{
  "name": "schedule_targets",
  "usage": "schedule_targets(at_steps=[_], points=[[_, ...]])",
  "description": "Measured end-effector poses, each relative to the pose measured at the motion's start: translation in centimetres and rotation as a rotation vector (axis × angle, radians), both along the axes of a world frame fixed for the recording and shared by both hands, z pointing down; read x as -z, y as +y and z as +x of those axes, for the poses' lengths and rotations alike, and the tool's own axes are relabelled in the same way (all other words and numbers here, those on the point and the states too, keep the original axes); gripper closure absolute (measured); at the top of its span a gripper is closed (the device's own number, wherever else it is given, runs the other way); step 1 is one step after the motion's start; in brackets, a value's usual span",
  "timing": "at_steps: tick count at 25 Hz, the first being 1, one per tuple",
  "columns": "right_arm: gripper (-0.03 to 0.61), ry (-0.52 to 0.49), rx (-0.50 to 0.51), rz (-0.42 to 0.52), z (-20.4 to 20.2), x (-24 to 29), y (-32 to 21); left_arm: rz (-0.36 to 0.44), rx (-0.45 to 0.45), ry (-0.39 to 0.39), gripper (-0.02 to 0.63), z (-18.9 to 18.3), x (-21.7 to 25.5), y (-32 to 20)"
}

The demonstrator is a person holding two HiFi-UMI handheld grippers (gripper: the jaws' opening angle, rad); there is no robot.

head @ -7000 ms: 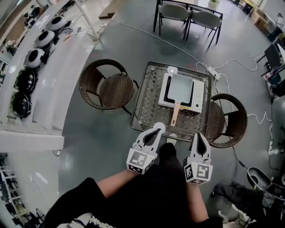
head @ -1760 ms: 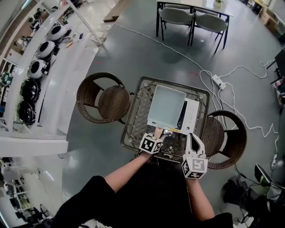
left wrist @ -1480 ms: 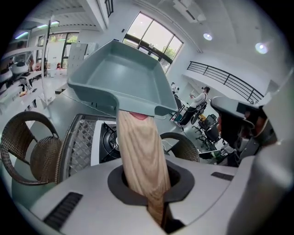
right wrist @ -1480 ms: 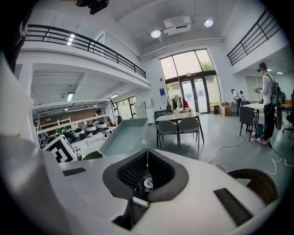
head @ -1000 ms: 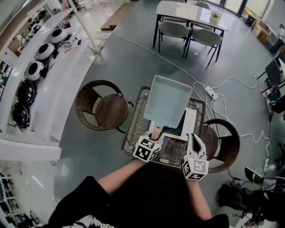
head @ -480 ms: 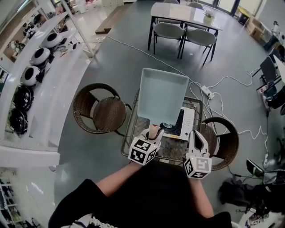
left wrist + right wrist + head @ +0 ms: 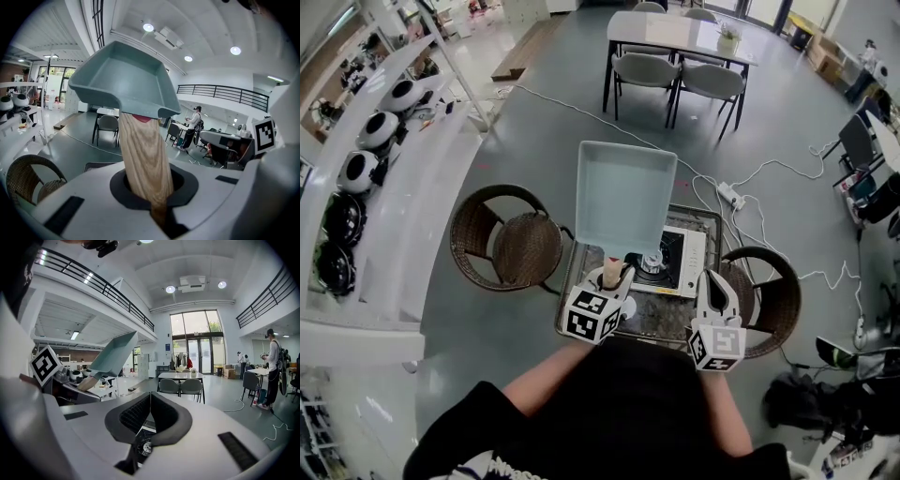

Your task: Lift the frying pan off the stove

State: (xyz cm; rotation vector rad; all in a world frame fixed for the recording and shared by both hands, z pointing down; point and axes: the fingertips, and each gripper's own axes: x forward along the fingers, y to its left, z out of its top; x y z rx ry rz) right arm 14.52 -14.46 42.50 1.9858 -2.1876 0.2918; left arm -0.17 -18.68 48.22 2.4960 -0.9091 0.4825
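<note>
The square pale-green frying pan (image 7: 623, 197) hangs in the air above the white stove (image 7: 680, 262), tilted up and off to the stove's left. My left gripper (image 7: 614, 281) is shut on its wooden handle (image 7: 613, 270). In the left gripper view the handle (image 7: 143, 154) runs up from between the jaws to the pan (image 7: 124, 79). The stove's burner (image 7: 652, 261) lies uncovered. My right gripper (image 7: 712, 278) hovers over the table's front right, shut and empty (image 7: 149, 399); the pan (image 7: 112, 355) shows at its left.
The stove sits on a small glass-topped table (image 7: 675, 323) between two wicker chairs (image 7: 516, 234) (image 7: 769, 286). A white counter (image 7: 394, 187) with round appliances runs along the left. A dining table with chairs (image 7: 675, 47) stands behind, and cables (image 7: 769, 169) cross the floor.
The pan has risen off the stove with my left gripper and now hangs higher and further left, baring the burner. My right gripper has stayed about where it was.
</note>
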Motion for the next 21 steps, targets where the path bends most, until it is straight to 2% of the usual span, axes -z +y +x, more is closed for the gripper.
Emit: schedule_targets(at_steps=[5,10,14,21], points=[[0.548,0.000,-0.013,-0.001,0.0,0.1,-0.4,-0.011,-0.004,0.014,0.586,-0.2,0.0,-0.2],[0.548,-0.051,-0.032,-0.001,-0.1,0.0,-0.4,0.019,-0.019,-0.013,0.586,-0.5,-0.1,-0.2],[0.548,-0.036,-0.027,-0.003,-0.4,0.2,-0.4,0.010,-0.024,-0.009,0.586,-0.6,-0.3,-0.2],[0.548,-0.039,-0.043,-0.004,1.5,-0.5,0.2,-0.027,-0.052,-0.023,0.584,1.7,-1.6,0.4]])
